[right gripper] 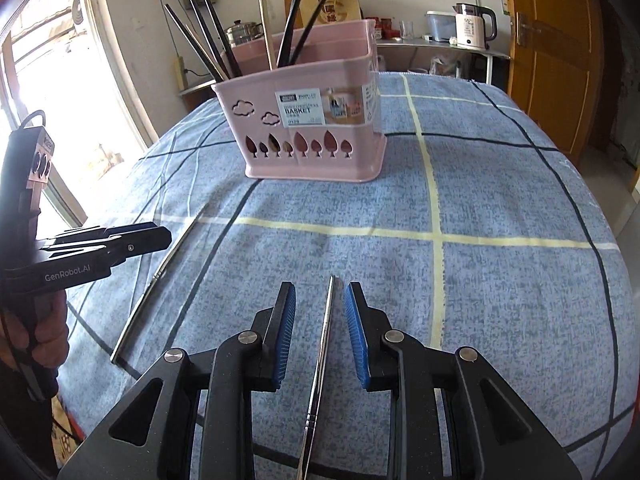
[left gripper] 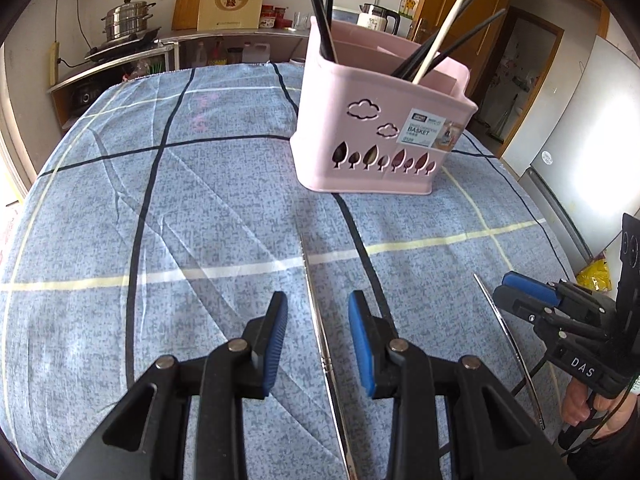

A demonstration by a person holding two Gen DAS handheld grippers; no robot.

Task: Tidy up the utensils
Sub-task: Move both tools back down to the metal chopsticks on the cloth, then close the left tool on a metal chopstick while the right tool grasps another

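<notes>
I have two slim silver metal chopsticks lying apart on the tabletop, which is covered in a blue-grey speckled cloth point(left gripper: 224, 208) with dark and pale grid lines, and I am at the pick-up step for both at once. My left gripper point(left gripper: 318, 336) straddles the left steel chopstick point(left gripper: 320, 332); its jaws stand partly open, the blue ribbed pads on either side of the stick with clear gaps, so nothing is held yet. My right gripper point(right gripper: 320, 332) does the same over the right steel chopstick point(right gripper: 324, 344), its jaws a little narrower, the pads near the stick but not pressing it as far as I can see. Both sticks point roughly away from me toward the pink plastic utensil basket point(left gripper: 380, 120) with cloud and leaf cut-outs, which stands further back on the cloth, well apart from both sticks. It already holds a bundle of black chopsticks point(left gripper: 320, 4) and a pale wooden chopstick point(left gripper: 440, 36), all standing tilted against its rim. My judgement is that the next move calls for lowering each pair of pads until they flank the stick at cloth level, then closing squarely on it. The sticks are thin, smooth, shiny and lie flat, so they could roll or slip out as the pads close; a centred grip well behind the tip should keep them from pivoting on the way to the basket.
</notes>
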